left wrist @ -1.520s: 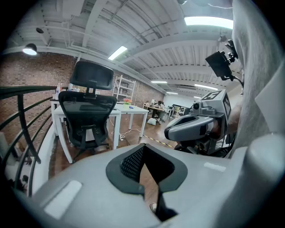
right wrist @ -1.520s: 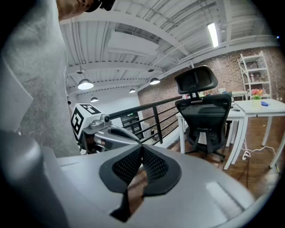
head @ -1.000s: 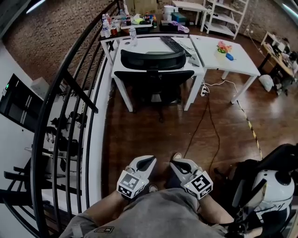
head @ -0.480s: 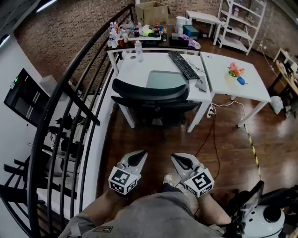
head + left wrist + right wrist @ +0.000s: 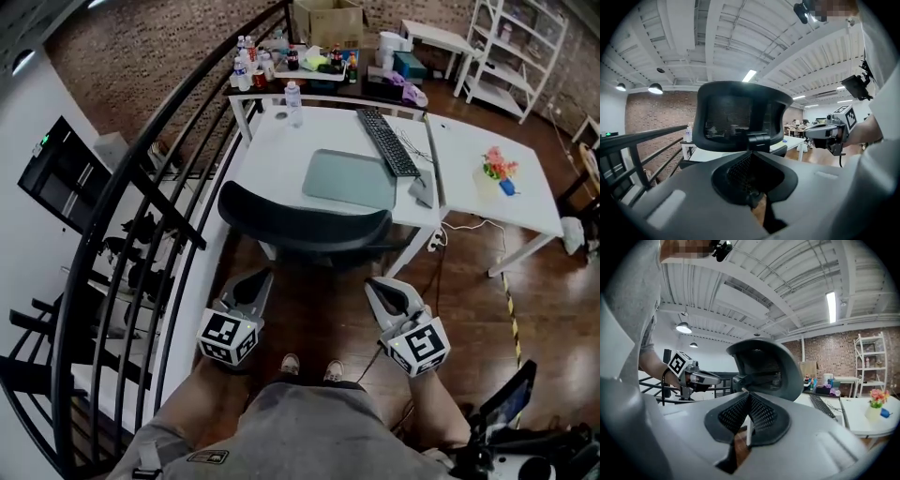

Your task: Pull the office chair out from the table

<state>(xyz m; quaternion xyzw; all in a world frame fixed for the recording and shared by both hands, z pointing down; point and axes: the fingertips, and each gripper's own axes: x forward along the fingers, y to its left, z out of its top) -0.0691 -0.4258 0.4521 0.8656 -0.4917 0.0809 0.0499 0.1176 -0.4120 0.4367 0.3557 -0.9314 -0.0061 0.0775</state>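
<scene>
Pushed in at the white table — office chair, backrest toward the person. Near it, left hand-held gripper and right hand-held gripper — both closed tight, gripping nothing.

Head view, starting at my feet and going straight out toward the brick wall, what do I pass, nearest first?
shoes → office chair → grey desk mat → cardboard box
</scene>
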